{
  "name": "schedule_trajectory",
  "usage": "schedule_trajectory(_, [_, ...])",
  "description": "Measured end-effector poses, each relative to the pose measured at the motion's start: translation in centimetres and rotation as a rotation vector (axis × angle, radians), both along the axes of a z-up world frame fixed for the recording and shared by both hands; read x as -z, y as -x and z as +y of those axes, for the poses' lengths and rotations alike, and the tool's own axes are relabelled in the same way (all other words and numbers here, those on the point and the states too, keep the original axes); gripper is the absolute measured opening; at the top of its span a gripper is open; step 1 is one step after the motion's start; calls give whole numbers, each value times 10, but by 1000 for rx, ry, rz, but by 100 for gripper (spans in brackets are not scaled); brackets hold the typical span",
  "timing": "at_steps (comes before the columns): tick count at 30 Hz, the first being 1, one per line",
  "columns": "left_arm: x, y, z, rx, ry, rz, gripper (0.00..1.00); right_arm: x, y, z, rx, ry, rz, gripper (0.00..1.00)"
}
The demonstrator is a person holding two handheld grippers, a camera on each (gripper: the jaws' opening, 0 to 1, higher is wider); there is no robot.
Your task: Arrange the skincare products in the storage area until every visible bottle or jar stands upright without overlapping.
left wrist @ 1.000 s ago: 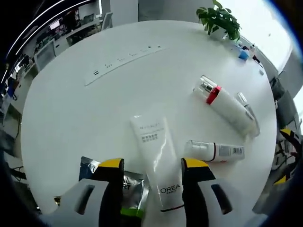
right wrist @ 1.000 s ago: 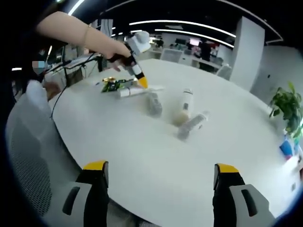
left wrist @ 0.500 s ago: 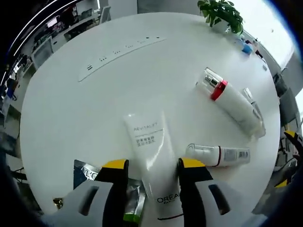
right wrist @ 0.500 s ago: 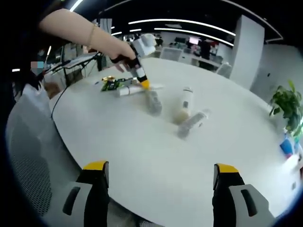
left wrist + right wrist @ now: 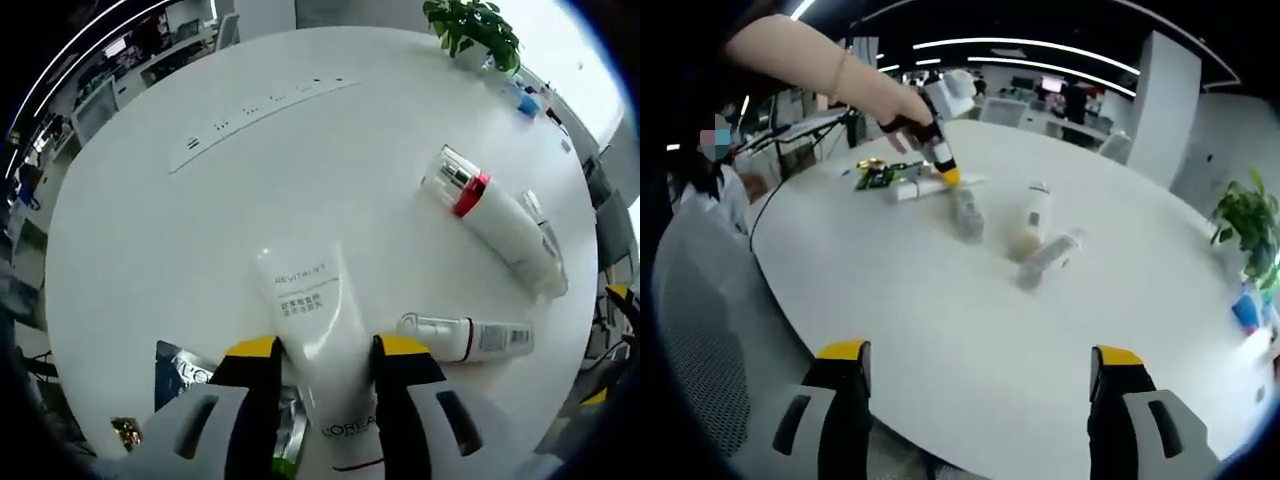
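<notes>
Tube (image 5: 318, 330): lies flat between your left tongs' (image 5: 325, 352) jaws, touching both.
Right tongs (image 5: 975, 362): wide open, holding nothing.

White tube (image 5: 318, 325) with grey lettering; white bottle (image 5: 495, 215) with a red band; yellow-tipped tongs (image 5: 325, 350); white surface (image 5: 180, 230).

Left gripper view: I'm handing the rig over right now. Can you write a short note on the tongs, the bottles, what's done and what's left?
Left tongs: closed around the white tube, which lies flat on the table.
Right tongs: open, holding nothing, hovering near the table edge.
Lying flat: the red-banded bottle, a clear tube beside it, and a small white bottle. Foil packets sit by the left tongs.
Done: nothing stands upright yet.
Left: stand the tube up, then the rest, without overlap.
</notes>
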State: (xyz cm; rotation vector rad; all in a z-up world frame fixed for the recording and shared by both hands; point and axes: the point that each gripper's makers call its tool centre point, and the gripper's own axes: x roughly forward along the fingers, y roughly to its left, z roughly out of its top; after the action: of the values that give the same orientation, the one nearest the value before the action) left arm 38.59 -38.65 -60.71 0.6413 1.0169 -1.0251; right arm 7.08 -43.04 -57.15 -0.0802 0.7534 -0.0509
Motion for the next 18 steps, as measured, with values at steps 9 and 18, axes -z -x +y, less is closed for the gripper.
schedule_trajectory(9, [-3,2,1,-5,18,9,29,0,1,-1,4,6,3,95])
schedule_trajectory(18, [-8,-11,0,-36,77,-3,29,0,1,-2,3,13,5,95])
